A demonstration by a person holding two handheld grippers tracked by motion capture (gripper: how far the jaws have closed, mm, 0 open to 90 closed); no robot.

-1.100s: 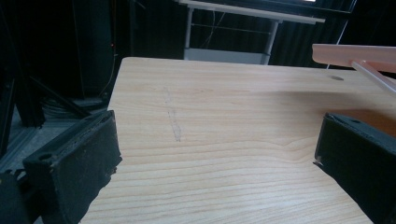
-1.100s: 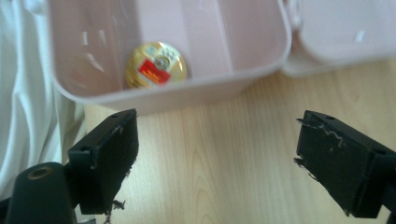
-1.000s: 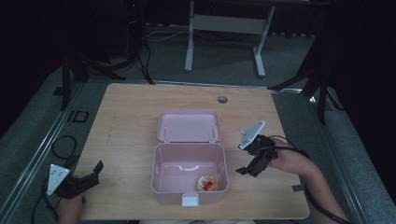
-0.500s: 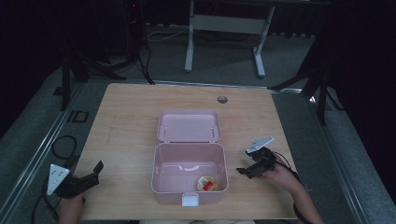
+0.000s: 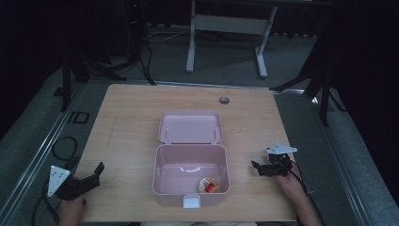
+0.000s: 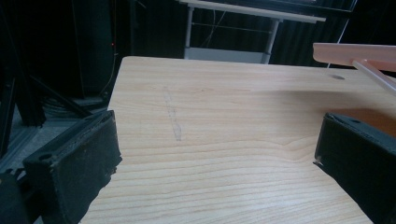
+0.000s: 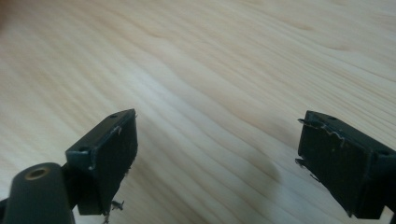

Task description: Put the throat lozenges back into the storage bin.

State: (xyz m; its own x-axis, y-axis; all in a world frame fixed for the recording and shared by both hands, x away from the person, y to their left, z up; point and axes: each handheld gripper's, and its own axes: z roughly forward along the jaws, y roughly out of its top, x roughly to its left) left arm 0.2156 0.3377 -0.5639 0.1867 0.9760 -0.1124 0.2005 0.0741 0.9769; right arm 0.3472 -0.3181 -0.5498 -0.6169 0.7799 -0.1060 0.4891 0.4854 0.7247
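While the pink plastic box (image 5: 190, 181) sits open near the front middle of the wooden table (image 5: 131, 113), its lid (image 5: 190, 126) lies folded back flat on the tabletop behind it, joined along the hinge edge. Inside the box, toward its front right corner, rests a small round item with a red and yellowish top (image 5: 209, 185); what it is cannot be made out. A white latch (image 5: 191, 202) hangs at the middle of the box's front wall. The right gripper (image 5: 257, 166) hangs low over bare wood just to the right of the box, well clear of its wall, with its jaws pointing toward the box; in the right gripper view the two black jaws stand wide apart with nothing but wood grain between them. The left gripper (image 5: 96, 170) is at the table's front left corner, well apart from the box, and its jaws too are spread with nothing in them; the left gripper view looks across the bare tabletop, with the pink edge of the box lid (image 6: 355, 50) at upper right.
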